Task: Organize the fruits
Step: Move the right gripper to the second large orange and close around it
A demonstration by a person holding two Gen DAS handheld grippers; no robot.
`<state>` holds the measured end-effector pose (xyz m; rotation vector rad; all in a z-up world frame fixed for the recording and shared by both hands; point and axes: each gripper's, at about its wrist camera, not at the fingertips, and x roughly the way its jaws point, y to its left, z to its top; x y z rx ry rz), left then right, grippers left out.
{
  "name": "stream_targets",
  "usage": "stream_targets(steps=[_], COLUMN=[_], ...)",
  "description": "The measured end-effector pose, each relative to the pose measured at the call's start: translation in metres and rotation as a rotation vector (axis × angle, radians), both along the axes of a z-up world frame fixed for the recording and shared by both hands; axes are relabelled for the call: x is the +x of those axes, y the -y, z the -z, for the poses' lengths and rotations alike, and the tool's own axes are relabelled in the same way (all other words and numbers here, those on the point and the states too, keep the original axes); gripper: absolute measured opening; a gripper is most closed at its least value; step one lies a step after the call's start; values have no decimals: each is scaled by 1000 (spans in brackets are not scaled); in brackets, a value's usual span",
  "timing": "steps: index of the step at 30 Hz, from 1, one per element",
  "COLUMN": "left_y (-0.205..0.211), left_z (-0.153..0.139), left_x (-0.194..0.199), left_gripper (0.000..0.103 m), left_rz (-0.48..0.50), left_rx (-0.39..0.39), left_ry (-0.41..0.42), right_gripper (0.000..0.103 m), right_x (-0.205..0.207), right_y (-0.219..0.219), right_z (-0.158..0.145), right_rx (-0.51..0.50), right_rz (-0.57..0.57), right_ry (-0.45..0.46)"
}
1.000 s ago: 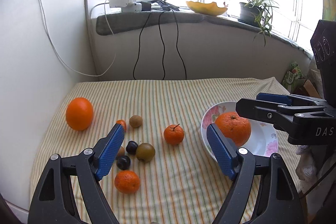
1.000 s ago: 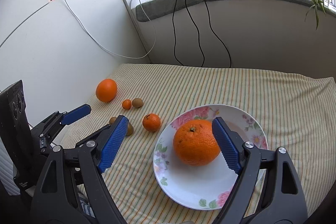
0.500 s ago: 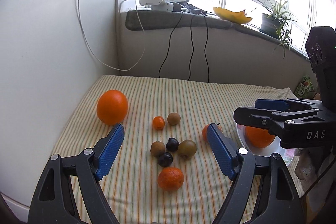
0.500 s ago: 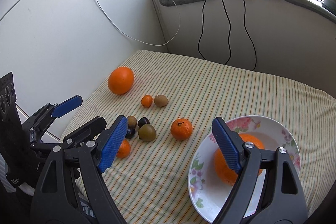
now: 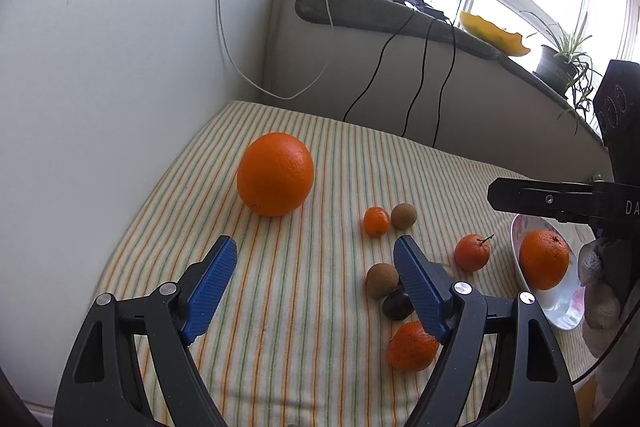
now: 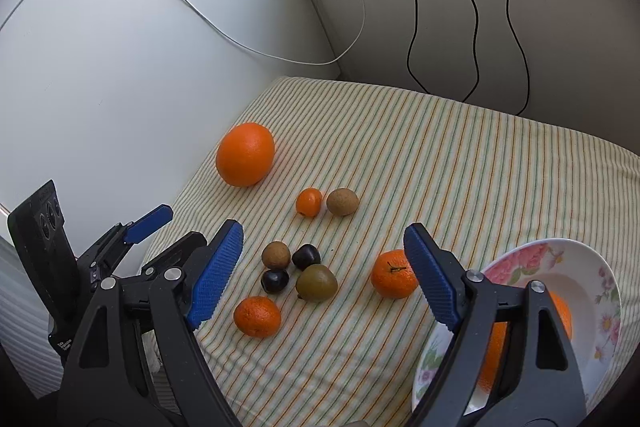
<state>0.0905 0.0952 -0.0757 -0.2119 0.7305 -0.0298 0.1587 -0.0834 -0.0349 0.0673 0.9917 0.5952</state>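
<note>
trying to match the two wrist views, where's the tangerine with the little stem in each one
Left wrist view: the stemmed tangerine sits right of centre on the striped cloth, just left of the floral plate.
Right wrist view: it lies right of centre, partly behind the right gripper's right finger, left of the plate.
Shared landmark: the big orange near the white wall, upper left on the cloth in both views.

Both wrist cameras look steeply down along their own blue-padded fingers at the striped cloth (image 5: 320, 291), from near. The left view faces the white wall corner; the right view sits further right. They share the big orange (image 5: 275, 174) (image 6: 245, 154) and small fruits.
</note>
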Motion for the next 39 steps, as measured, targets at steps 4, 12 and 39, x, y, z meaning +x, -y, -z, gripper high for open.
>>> stream_targets(steps=[4, 12, 39], left_y=[-15, -32, -56], left_z=[8, 19, 37], left_x=[14, 37, 73], left_gripper=[81, 81, 65], left_rz=[-6, 5, 34], left_rx=[-26, -120, -223], left_ry=[-16, -29, -88], right_gripper=[85, 85, 71], right_x=[14, 43, 100], right_y=[-17, -56, -124], right_z=[4, 13, 68], right_rx=[22, 52, 162], right_rz=[-18, -52, -46], right_ry=[-40, -115, -349])
